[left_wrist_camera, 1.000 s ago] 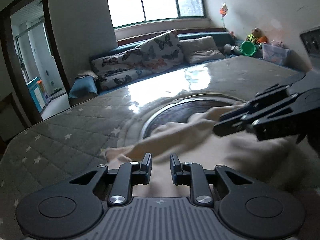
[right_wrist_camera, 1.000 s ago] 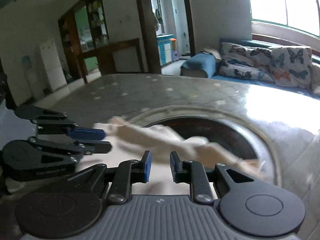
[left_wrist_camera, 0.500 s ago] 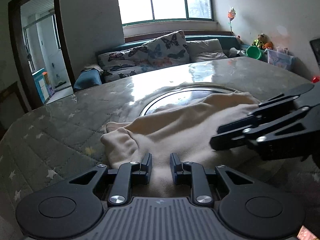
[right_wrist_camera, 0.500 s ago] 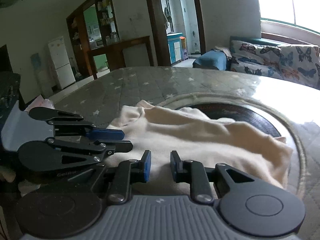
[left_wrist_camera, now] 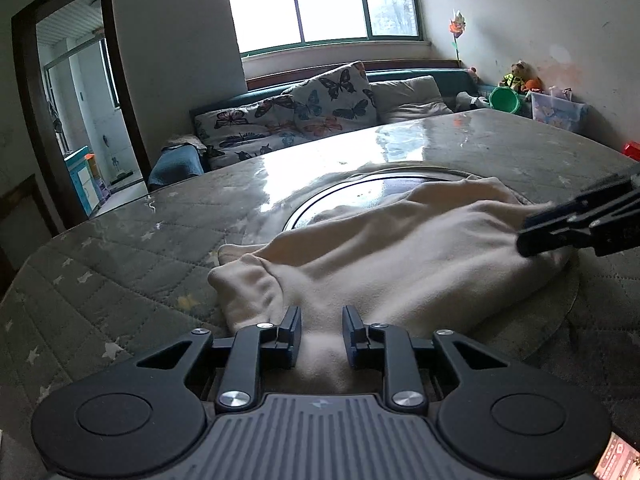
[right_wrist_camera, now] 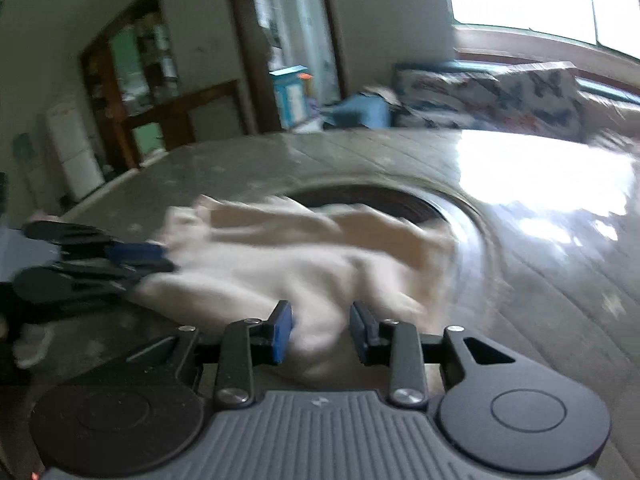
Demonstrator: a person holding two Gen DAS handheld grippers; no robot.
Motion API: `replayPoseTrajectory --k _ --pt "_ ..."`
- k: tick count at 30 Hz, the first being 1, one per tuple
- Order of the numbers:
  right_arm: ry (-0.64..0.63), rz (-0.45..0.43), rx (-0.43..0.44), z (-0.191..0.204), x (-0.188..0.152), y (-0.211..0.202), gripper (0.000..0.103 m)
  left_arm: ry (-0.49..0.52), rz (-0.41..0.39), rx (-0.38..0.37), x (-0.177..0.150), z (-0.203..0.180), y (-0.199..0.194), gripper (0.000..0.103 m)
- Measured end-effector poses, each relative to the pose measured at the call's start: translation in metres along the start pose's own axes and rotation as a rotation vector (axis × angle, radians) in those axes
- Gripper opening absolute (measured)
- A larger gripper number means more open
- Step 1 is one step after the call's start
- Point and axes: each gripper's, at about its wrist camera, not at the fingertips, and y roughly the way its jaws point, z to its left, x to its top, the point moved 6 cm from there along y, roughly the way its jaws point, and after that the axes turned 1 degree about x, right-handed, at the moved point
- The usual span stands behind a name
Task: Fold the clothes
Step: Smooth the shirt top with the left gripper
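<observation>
Cream garment (left_wrist_camera: 400, 256) lies bunched on the quilted, star-print worktop (left_wrist_camera: 120, 248), partly over the dark round inset (left_wrist_camera: 360, 192). Left gripper (left_wrist_camera: 321, 334) jaws clench its near edge at 6 o'clock. Right gripper (right_wrist_camera: 321, 330) jaws are opening, cloth between them. Butterfly cushions (left_wrist_camera: 320, 100) and window (left_wrist_camera: 320, 0) at 12, doorway (left_wrist_camera: 76, 120) at 10.

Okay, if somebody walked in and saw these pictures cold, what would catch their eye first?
Probably the cream garment, lying rumpled across the middle of the star-quilted table and half covering its dark round inset. Next, the two black grippers at its near edge: the left gripper has cloth between its fingers, and the right gripper is opening its jaws with cloth between them. Behind, a bright window over butterfly cushions.
</observation>
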Motion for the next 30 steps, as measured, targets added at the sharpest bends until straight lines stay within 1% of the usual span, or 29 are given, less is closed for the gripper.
replayPoseTrajectory --k 1,3,7,10,13,14,17,19,20,21,25,27,30 --pt "0.022 -0.001 0.007 -0.006 -0.001 -0.002 0.024 0.000 0.000 0.000 0.000 0.000 0.000 0.025" --pt "0.029 -0.013 0.001 -0.010 0.001 -0.008 0.023 0.000 0.000 0.000 0.000 0.000 0.000 0.025" --pt "-0.046 -0.060 -0.036 -0.001 0.014 -0.012 0.029 -0.003 -0.001 0.002 -0.001 0.000 0.001 0.025" --pt "-0.075 -0.063 -0.031 0.005 0.020 -0.001 0.032 -0.003 -0.001 0.004 -0.001 0.000 0.001 0.025" --pt "-0.080 -0.006 -0.050 0.001 0.015 0.018 0.032 -0.004 0.001 0.003 -0.002 0.001 0.000 0.025" --pt "-0.077 -0.002 -0.051 0.000 0.014 0.020 0.032 -0.005 0.001 0.002 -0.002 0.001 0.000 0.025" --pt "-0.064 -0.039 -0.051 -0.002 0.027 0.015 0.033 -0.005 -0.002 0.001 -0.003 0.001 0.000 0.025" --pt "-0.062 -0.063 -0.063 -0.005 0.038 0.016 0.040 -0.005 -0.004 0.001 -0.003 0.001 0.001 0.025" --pt "-0.062 -0.065 -0.070 -0.007 0.043 0.021 0.041 -0.008 -0.004 0.001 -0.003 0.001 0.001 0.025" --pt "-0.064 -0.060 -0.082 -0.010 0.047 0.028 0.041 -0.012 -0.003 0.001 -0.003 0.001 0.001 0.025" --pt "-0.042 0.013 -0.127 -0.024 0.044 0.057 0.041 -0.024 0.009 0.002 -0.002 0.001 0.000 0.025" --pt "-0.036 0.001 -0.115 -0.020 0.044 0.053 0.041 -0.030 0.026 0.005 0.001 0.002 0.000 0.026" --pt "-0.067 -0.035 -0.077 -0.002 0.043 0.036 0.044 -0.039 0.056 0.019 0.005 0.000 0.000 0.028"
